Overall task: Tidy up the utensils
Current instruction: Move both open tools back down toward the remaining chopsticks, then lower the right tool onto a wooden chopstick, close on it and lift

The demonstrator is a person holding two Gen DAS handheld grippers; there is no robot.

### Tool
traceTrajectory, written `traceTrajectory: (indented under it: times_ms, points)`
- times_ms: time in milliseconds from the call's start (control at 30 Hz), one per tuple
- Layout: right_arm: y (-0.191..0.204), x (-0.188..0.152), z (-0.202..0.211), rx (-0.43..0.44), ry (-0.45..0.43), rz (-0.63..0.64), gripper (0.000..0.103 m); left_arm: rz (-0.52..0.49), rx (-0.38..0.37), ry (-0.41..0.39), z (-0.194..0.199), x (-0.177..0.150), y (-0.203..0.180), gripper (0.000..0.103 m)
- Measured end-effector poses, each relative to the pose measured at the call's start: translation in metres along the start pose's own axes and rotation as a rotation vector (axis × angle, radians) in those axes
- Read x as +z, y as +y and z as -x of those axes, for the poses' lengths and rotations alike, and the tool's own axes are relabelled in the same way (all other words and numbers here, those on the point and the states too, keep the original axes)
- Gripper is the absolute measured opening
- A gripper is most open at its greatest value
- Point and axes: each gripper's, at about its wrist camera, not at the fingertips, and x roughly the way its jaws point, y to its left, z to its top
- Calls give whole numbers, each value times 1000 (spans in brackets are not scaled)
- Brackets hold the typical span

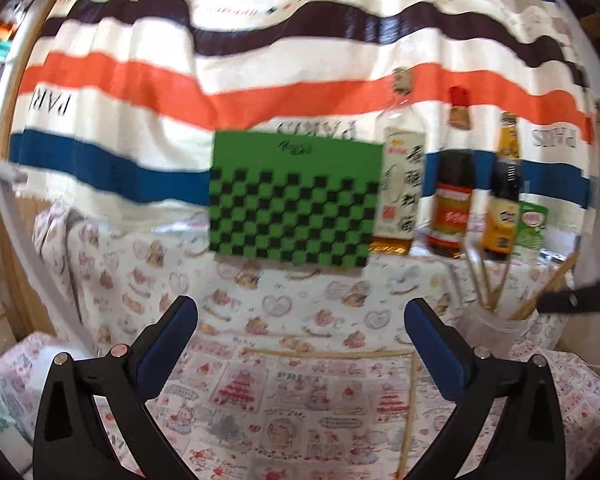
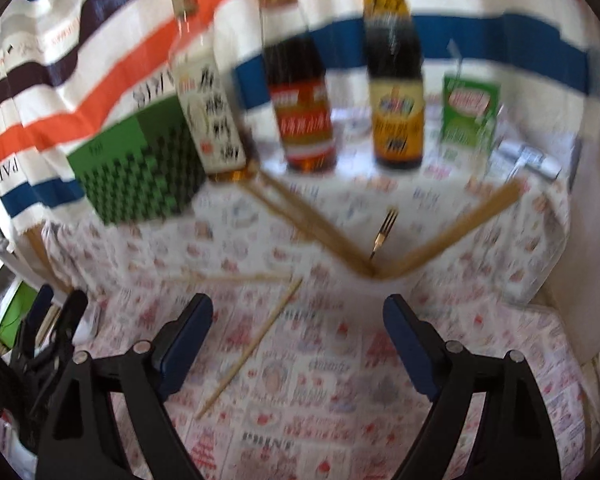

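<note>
box (image 1: 296, 196): green with black checks, beyond jaws | curtain (image 1: 140, 80): white with orange, blue, dark stripes | tablecloth (image 1: 300, 400): white, red-pink prints, under jaws | chopsticks (image 2: 252, 344): tan, between jaws | carton (image 2: 470, 112): green

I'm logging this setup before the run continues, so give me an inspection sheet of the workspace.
Surface: table under a printed cloth, wrinkled.
Job's things: two loose chopsticks lying on the cloth; more chopsticks and a fork standing in a clear cup.
Clutter: green checkered box, three sauce bottles, a green carton.
Grippers: left gripper open, holding nothing; right gripper open, holding nothing.
Cables: nothing seen.
Surroundings: striped cloth hung behind the table; frames are blurred.
</note>
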Motion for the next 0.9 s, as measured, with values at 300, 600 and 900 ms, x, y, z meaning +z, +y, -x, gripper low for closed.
traceTrajectory:
  times_ms: [300, 600, 900]
  points:
    - [-12, -13, -41, 36, 164, -90, 66, 73, 49, 26, -7, -3, 20, 103]
    - [27, -20, -112, 32, 355, -15, 43, 57, 68, 1, 0, 2, 17, 103]
    - [36, -18, -168, -27, 393, -18, 34, 107, 71, 38, -9, -1, 27, 103]
